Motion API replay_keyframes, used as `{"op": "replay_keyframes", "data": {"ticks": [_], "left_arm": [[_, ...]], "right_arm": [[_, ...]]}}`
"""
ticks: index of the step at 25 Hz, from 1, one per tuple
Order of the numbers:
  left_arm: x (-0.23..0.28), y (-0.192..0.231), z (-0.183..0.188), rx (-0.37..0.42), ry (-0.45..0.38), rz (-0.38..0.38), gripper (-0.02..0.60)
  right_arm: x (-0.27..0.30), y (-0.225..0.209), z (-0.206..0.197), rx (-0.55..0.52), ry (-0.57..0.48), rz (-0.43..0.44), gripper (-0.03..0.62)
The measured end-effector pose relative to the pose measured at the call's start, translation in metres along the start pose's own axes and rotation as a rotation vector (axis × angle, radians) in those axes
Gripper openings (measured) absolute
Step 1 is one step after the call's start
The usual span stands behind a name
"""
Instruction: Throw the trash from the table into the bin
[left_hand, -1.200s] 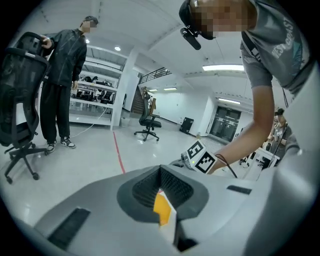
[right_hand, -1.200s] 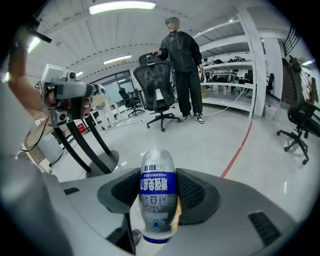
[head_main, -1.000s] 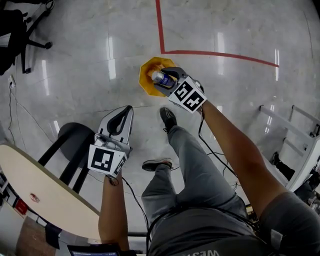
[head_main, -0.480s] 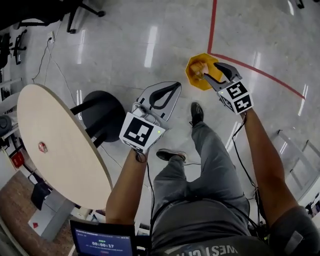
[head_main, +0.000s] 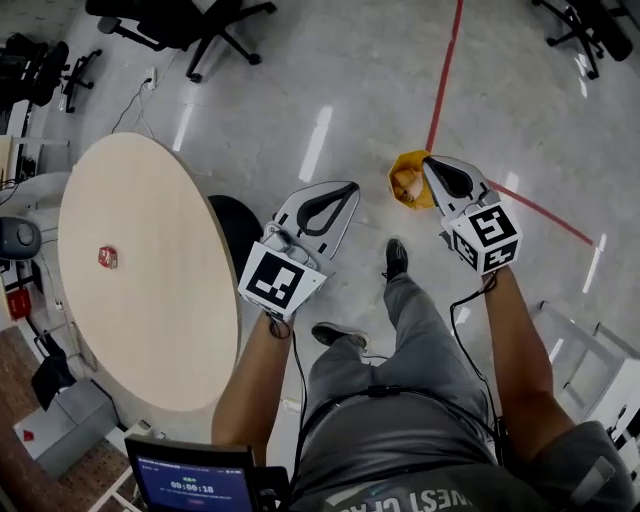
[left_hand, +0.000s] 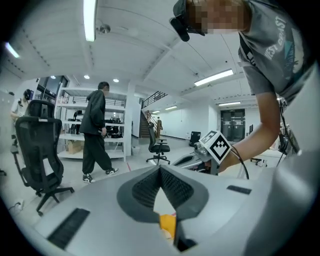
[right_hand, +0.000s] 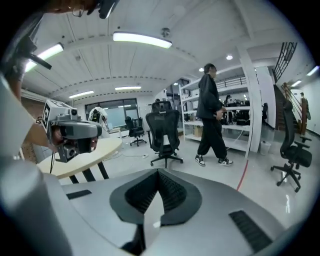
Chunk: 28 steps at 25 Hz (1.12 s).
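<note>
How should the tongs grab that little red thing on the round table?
Probably straight from above, pinching its two opposite sides. The little red thing lies low and alone on the round table, so nothing blocks the way. The left tongs are nearer; they are shut and must open first.

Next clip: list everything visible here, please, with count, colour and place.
Table: one, pale wood, at the left.
Scrap: one, red, on the table.
Tape line: one, red, on the floor.
Bin: one, orange, on the floor near that line.
Office chairs: several, black, around the room.
Passer-by: one, dark clothes, near white shelves.
Screen: one, blue, bottom edge.
Left gripper: one, grey, shut, empty.
Right gripper: one, grey, jaws just closed, empty.
</note>
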<state>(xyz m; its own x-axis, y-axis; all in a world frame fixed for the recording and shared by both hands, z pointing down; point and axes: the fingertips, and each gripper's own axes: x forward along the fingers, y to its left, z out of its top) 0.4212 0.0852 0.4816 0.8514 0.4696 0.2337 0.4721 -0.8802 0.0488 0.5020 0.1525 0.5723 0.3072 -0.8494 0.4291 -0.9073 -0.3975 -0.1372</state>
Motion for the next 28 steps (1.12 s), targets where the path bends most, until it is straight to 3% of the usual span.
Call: {"op": "replay_keyframes", "data": {"ticks": [6, 12, 16, 28], "left_arm": [[-0.108, -0.027, 0.103, 0.031, -0.122, 0.085, 0.043], [-0.187, -0.032, 0.133, 0.059, -0.206, 0.197, 0.043], [-0.281, -0.043, 0.175, 0.07, -0.275, 0.3, 0.043], [-0.516, -0.088, 0.183, 0.151, -0.32, 0.549, 0.043]], "right_arm": [[-0.075, 0.098, 0.131, -0.1, -0.123, 0.044, 0.009], [-0.1, 0.164, 0.173, -0.196, -0.184, 0.109, 0.009], [-0.129, 0.238, 0.22, -0.281, -0.222, 0.152, 0.009], [-0.176, 0.44, 0.283, -0.509, -0.313, 0.28, 0.009]]}}
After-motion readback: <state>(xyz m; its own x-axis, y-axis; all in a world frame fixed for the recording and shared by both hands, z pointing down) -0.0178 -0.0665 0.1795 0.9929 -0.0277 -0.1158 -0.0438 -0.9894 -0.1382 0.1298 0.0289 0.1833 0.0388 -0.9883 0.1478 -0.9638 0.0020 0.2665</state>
